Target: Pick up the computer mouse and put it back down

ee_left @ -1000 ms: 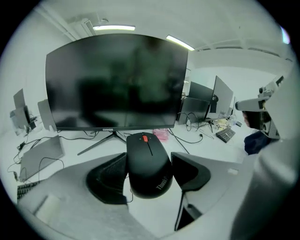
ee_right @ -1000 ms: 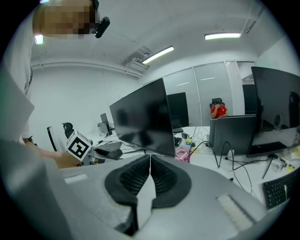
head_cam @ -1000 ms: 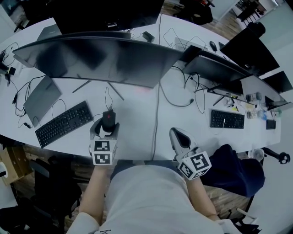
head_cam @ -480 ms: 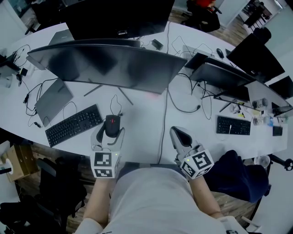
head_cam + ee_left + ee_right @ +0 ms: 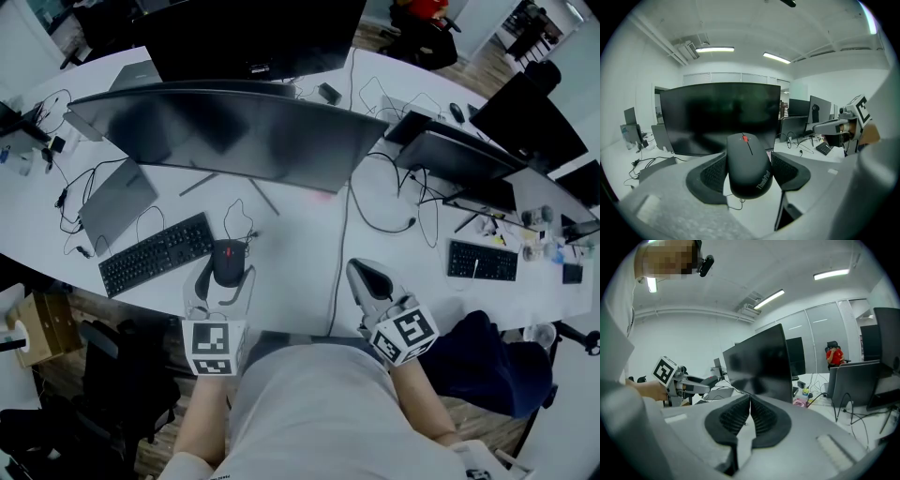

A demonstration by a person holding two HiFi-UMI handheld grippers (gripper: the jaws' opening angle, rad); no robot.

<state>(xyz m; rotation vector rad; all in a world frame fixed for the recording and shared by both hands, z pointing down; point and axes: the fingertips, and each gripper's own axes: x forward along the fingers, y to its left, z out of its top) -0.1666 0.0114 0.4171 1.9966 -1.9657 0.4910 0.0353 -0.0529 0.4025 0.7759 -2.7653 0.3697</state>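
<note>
A black computer mouse (image 5: 748,164) with a red scroll wheel is clamped between the pads of my left gripper (image 5: 748,171), lifted off the white desk (image 5: 291,244). In the head view the mouse (image 5: 226,262) sits between the left gripper's (image 5: 223,274) jaws, its cable trailing toward the big curved monitor (image 5: 225,127). My right gripper (image 5: 366,278) hovers over the desk's near edge, jaws pressed together with nothing in them; in the right gripper view its pads (image 5: 761,417) meet at the tip (image 5: 750,405).
A black keyboard (image 5: 157,253) lies left of the mouse, a closed laptop (image 5: 114,203) behind it. A cable (image 5: 339,253) runs down the desk between the grippers. More monitors (image 5: 459,155) and a second keyboard (image 5: 482,260) stand at the right.
The left gripper has risen with the mouse held in it, lifting it off the desk. The right gripper has shifted slightly and stays shut.
</note>
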